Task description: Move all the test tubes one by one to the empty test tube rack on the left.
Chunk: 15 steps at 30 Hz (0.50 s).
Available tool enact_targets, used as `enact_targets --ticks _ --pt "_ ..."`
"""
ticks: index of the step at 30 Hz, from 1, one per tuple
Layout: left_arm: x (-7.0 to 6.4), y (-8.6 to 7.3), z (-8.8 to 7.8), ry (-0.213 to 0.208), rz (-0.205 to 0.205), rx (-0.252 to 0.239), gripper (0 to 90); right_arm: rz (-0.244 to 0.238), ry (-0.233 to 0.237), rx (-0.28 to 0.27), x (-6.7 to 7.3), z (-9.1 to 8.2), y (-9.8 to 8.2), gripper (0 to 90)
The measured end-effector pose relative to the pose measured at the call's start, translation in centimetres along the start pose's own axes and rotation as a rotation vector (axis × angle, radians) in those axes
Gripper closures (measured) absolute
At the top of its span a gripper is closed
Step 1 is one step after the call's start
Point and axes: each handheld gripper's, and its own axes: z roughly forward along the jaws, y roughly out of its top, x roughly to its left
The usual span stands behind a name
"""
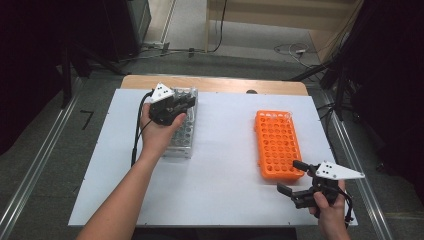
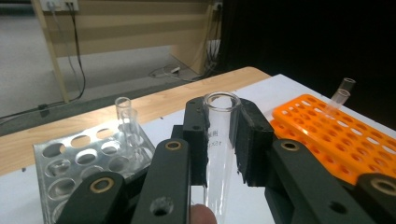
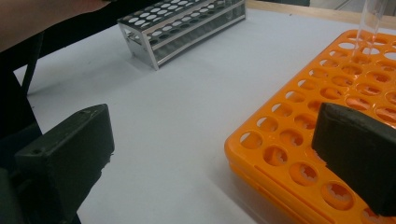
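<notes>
Your left tongs (image 2: 219, 140) clamp a glass tube (image 2: 218, 154) above the metal rack (image 2: 70, 163); right tongs (image 3: 210, 158) gape. Squeeze harder or bump the rack, and the tube could crack or slip.

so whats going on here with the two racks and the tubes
A person is working at a white table with a gripper in each hand. The left gripper is shut on a clear glass test tube, held upright above the metal rack, which has a couple more tubes standing in it. The right gripper hangs open by the near corner of the orange rack, holding nothing. One tube already stands at the far end of the orange rack.
</notes>
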Motion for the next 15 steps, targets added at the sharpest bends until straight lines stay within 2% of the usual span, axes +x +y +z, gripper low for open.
enact_targets --ticks 2,15 --pt "0.3 0.2 0.5 0.002 -0.009 -0.004 76.1 0.001 -0.001 -0.003 0.0 0.0 0.0 0.0" --pt "2.7 1.3 3.1 0.079 -0.053 -0.024 76.1 0.009 -0.017 -0.011 -0.3 -0.2 -0.1 0.0"
